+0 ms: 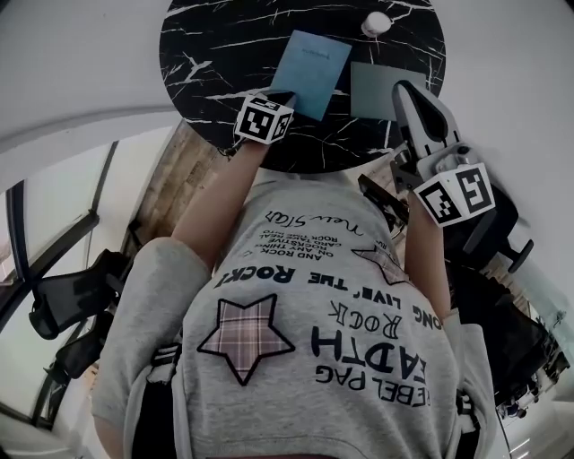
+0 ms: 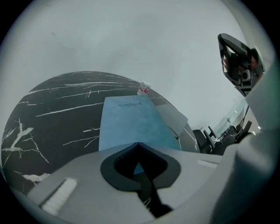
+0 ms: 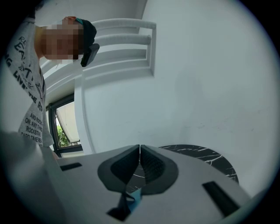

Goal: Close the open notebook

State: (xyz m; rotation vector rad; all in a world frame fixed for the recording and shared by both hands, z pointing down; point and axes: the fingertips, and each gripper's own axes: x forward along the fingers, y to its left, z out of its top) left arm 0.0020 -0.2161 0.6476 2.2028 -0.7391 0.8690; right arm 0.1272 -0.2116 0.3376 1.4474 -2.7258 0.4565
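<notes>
Just beyond the left gripper's [image 2: 139,143] tips lies the notebook's [image 2: 131,124] near edge (blue cover up) on the table [image 2: 57,109]. Its jaws are pressed together; whether they nip the cover is unclear. The right gripper [image 3: 139,148], jaws together too, stands apart.

So we count one blue notebook [image 1: 309,67] just past the jaws of the left gripper [image 2: 139,144], one grey sheet [image 1: 377,90], one white wad [image 1: 376,24], one table [image 1: 215,54].

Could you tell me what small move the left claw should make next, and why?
Probably nudge the left claw rightward, swinging the blue cover over the grey half: the claw is shut at the cover's near edge, and the grey half lies uncovered beside it.
</notes>
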